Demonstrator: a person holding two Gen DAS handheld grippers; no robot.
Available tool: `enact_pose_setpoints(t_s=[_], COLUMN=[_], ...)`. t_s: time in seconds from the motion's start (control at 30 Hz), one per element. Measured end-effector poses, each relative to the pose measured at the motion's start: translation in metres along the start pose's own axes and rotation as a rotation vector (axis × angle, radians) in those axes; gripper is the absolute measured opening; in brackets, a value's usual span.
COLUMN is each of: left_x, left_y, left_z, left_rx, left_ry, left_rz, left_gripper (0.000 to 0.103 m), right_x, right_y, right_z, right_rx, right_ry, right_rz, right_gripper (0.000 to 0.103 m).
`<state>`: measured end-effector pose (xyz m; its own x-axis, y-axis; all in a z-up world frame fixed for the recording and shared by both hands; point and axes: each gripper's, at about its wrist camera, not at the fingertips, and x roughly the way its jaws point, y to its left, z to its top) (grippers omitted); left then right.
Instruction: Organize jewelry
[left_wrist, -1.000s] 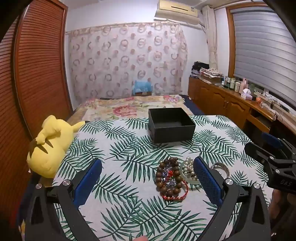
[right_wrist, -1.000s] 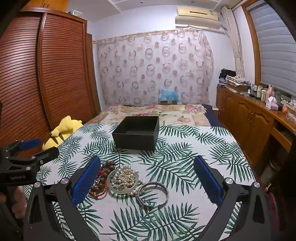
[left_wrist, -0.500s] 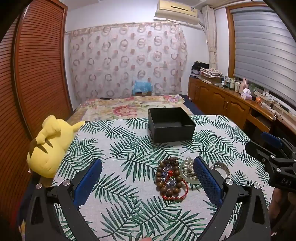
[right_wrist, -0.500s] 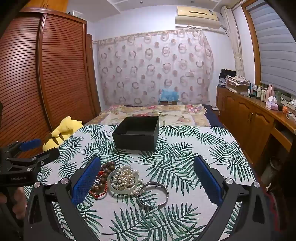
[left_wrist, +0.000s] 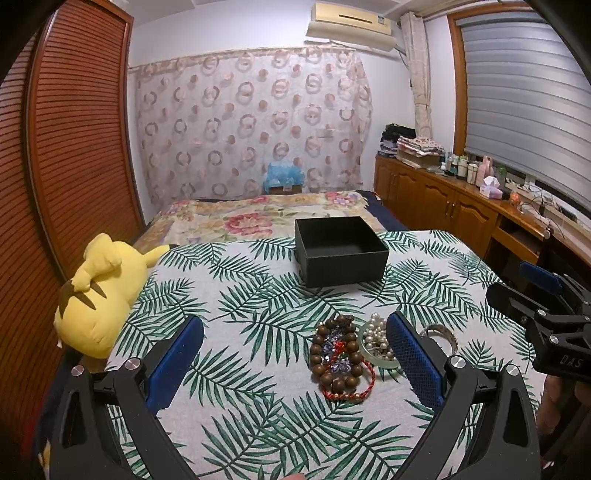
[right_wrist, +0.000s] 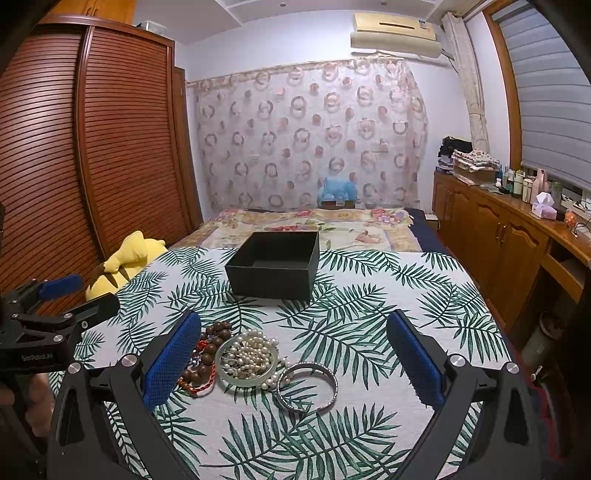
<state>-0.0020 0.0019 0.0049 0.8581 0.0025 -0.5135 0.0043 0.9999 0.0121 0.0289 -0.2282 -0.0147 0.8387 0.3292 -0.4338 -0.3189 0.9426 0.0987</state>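
Both grippers hover with jaws spread wide, holding nothing. The jewelry pile (right_wrist: 255, 363) lies on the tabletop (right_wrist: 369, 306) at lower centre, nearest the right gripper (right_wrist: 293, 354)'s left jaw; the left gripper (left_wrist: 293, 356) frames the wooden beads (left_wrist: 336, 354). The black box (right_wrist: 275, 264) sits at centre, beyond.

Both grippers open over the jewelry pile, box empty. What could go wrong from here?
1. The wooden bead bracelet, red cord bracelet and pearls lie overlapping; grabbing one may drag another along.
2. The pearls sit heaped inside the pale bangle, so lifting the bangle could spill them.
3. The silver bangle lies flat on the cloth; the right hand-held gripper may slip off it.
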Motion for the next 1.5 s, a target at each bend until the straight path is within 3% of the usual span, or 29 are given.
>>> enact_pose_setpoints(t_s=[1.5], left_x=[-0.0002], left_y=[0.0005], left_z=[-0.0007], left_rx=[0.000], left_ry=[-0.002], left_rz=[-0.001], left_gripper=[0.096], right_x=[-0.0032], right_y=[0.0006], right_z=[-0.0005], right_rx=[0.001], right_ry=[-0.005], right_rz=[0.001], right_gripper=[0.101])
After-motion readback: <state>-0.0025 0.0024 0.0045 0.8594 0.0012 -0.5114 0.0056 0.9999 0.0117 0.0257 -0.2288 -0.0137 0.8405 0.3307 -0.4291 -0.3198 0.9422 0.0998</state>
